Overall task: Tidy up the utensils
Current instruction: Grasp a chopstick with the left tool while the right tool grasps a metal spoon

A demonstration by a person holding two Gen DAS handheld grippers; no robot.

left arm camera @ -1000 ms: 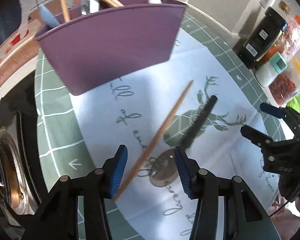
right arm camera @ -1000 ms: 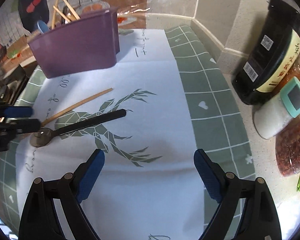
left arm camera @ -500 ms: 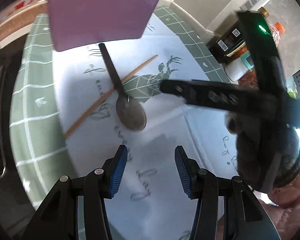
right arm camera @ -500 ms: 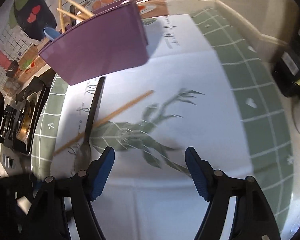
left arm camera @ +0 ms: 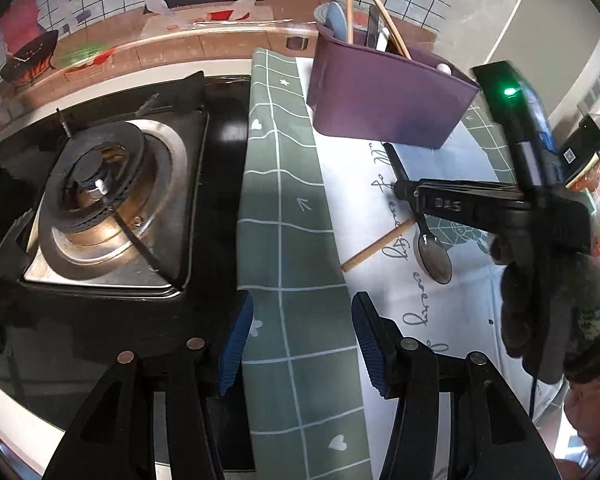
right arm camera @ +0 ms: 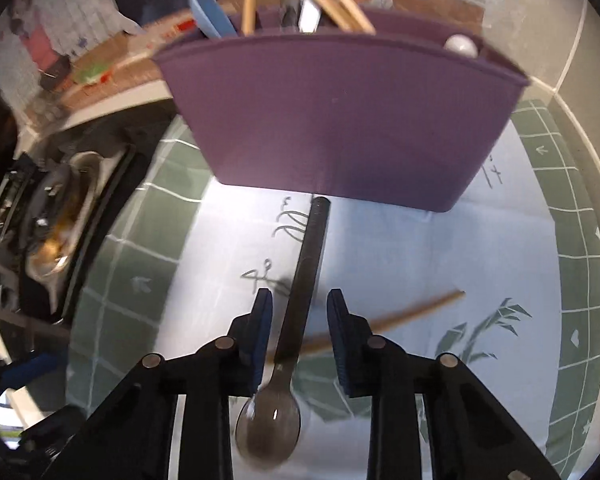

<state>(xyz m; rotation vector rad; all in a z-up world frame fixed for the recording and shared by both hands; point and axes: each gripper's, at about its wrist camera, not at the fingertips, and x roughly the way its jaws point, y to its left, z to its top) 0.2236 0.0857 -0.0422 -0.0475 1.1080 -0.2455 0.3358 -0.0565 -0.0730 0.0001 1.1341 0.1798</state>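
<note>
Spoon about to be gripped

Spoon (left arm camera: pixel 428 236) and one chopstick (left arm camera: pixel 376 246) lie on the table's white cloth in the left wrist view, near the purple holder (left arm camera: pixel 388 100) already holding utensils; the left tool (left arm camera: pixel 300 344) hovers spread and empty.

Right wrist view: the right tool (right arm camera: pixel 298 320) is closing around the spoon's dark handle, pads apart from it. Both pieces remain unsorted.

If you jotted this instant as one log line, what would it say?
right gripper: closing around spoon handle, pads not yet touching | left gripper: open, empty | chopstick: on cloth | holder: behind spoon
</note>
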